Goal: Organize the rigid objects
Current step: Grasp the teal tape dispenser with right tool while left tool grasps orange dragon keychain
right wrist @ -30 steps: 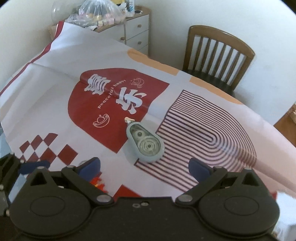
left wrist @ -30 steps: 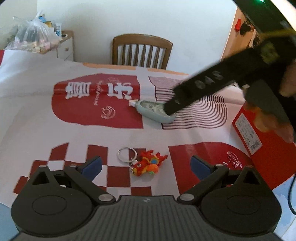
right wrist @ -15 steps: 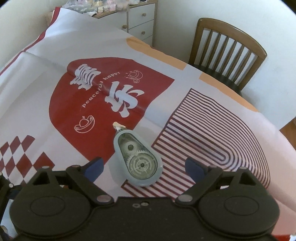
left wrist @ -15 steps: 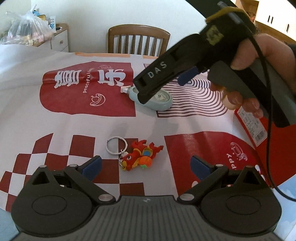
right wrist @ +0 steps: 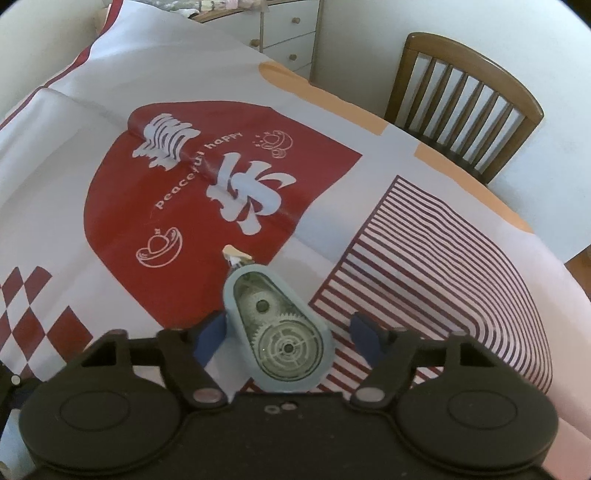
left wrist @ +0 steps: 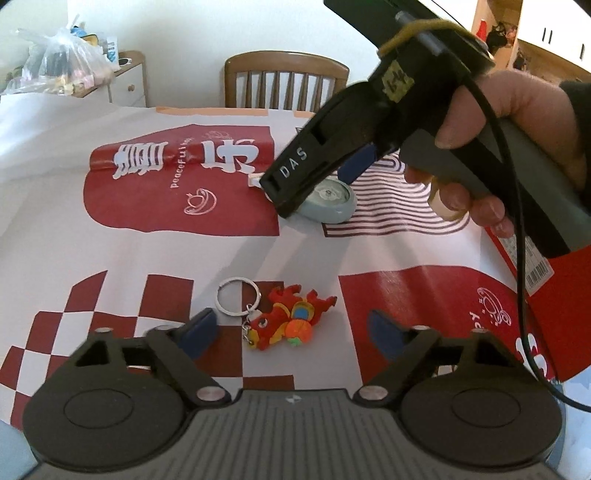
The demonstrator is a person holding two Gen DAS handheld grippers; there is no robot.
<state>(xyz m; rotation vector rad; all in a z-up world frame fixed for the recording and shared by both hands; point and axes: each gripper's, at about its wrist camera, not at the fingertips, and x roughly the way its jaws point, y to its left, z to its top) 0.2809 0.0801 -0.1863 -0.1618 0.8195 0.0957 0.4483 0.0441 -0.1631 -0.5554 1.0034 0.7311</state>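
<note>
A grey-blue correction tape dispenser (right wrist: 280, 332) lies flat on the red and white tablecloth (right wrist: 110, 92). My right gripper (right wrist: 290, 338) is open with its jaws on either side of it, the left pad close to its edge. The dispenser also shows in the left wrist view (left wrist: 328, 201), partly hidden by the right gripper's body. A red dragon keychain (left wrist: 284, 321) with a metal ring lies between the open jaws of my left gripper (left wrist: 291, 330), just ahead of them.
A red box (left wrist: 535, 291) sits at the right edge of the table. A wooden chair (right wrist: 465, 103) stands at the far side. A white drawer unit (right wrist: 280, 33) with a plastic bag (left wrist: 62, 62) on top stands at the back left.
My right gripper has come down and forward so its open jaws now straddle the tape dispenser. My left gripper has drawn closer to the keychain.
</note>
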